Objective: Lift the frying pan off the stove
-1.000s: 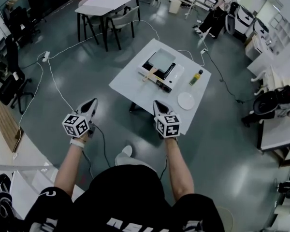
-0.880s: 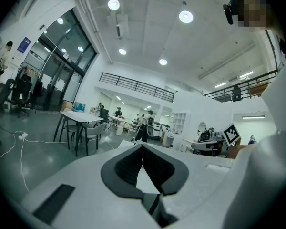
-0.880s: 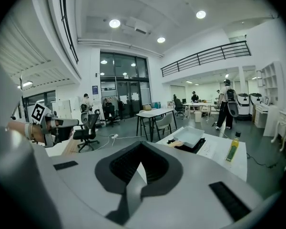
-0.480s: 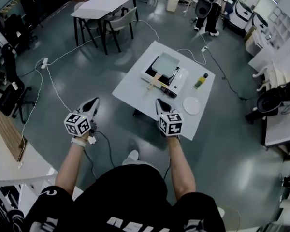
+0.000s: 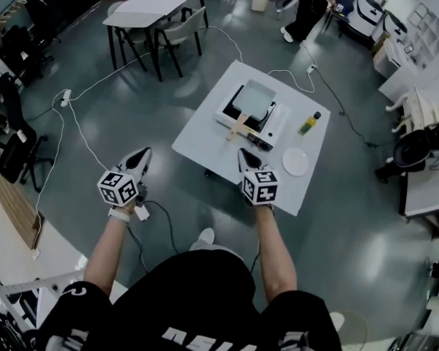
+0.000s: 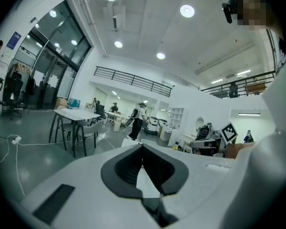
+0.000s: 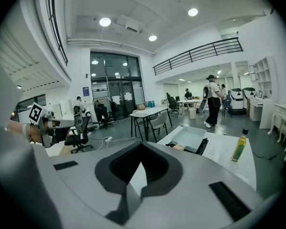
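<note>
On table (image 5: 205,134), mid-floor: square grey pan (image 5: 253,99) sits on white stove (image 5: 276,125). Pale handle (image 5: 238,128) sticks out over the stove's front edge, toward the near side. Nothing touching the pan.

Same table, right of the stove: yellow-green bottle (image 5: 310,123), upright. White plate (image 5: 295,161) nearer the table's front right corner, apart from both.

Left gripper (image 5: 142,153): held over bare floor, left of the table, well apart from the pan. Jaws closed tip to tip, nothing between them; its own view looks out across the room.

Right gripper (image 5: 243,154): held at the table's near edge in the head view, short of the stove. Jaws pressed together, empty. Its view shows pan, stove and bottle ahead, to the right of its jaw line.

Beyond: far table (image 5: 154,2) with a chair (image 5: 184,29) at it. White cable (image 5: 73,115) runs along the floor at left. A person (image 5: 304,9) walks at the back.
</note>
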`<state>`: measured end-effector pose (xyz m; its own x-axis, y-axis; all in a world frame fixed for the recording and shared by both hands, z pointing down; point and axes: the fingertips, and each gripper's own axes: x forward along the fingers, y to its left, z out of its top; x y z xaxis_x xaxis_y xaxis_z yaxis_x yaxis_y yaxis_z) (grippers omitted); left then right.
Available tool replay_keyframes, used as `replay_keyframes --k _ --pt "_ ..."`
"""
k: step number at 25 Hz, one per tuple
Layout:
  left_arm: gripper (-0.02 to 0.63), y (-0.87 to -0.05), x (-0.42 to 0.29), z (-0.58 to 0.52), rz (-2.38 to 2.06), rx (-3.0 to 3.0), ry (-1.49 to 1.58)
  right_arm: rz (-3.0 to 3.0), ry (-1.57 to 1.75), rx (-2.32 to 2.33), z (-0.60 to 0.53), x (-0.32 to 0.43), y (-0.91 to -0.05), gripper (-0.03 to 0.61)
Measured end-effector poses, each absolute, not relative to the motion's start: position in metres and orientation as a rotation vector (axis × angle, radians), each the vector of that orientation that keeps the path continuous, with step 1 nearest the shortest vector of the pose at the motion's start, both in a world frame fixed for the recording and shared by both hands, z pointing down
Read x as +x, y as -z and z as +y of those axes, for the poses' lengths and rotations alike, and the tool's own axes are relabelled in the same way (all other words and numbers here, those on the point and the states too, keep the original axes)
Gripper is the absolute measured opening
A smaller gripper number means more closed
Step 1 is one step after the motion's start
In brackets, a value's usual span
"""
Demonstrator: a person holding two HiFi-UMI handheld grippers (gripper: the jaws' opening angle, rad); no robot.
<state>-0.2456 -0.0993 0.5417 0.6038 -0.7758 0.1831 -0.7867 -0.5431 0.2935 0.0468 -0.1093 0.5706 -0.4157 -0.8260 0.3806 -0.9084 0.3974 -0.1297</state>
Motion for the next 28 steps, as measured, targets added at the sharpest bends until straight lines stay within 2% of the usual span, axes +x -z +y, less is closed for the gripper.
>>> replay_keyframes --k 21,28 --pt "-0.002 -0.545 -0.237 -0.155 -1.244 2.503 -0.101 -2.397 -0.527 1.564 -0.161 0.059 -0.583 -0.004" --pt "-0.002 -0.551 -0.208 -0.169 -1.187 2.514 -0.103 -2.378 -0.533 1.607 -0.161 0.081 -0.576 -0.004"
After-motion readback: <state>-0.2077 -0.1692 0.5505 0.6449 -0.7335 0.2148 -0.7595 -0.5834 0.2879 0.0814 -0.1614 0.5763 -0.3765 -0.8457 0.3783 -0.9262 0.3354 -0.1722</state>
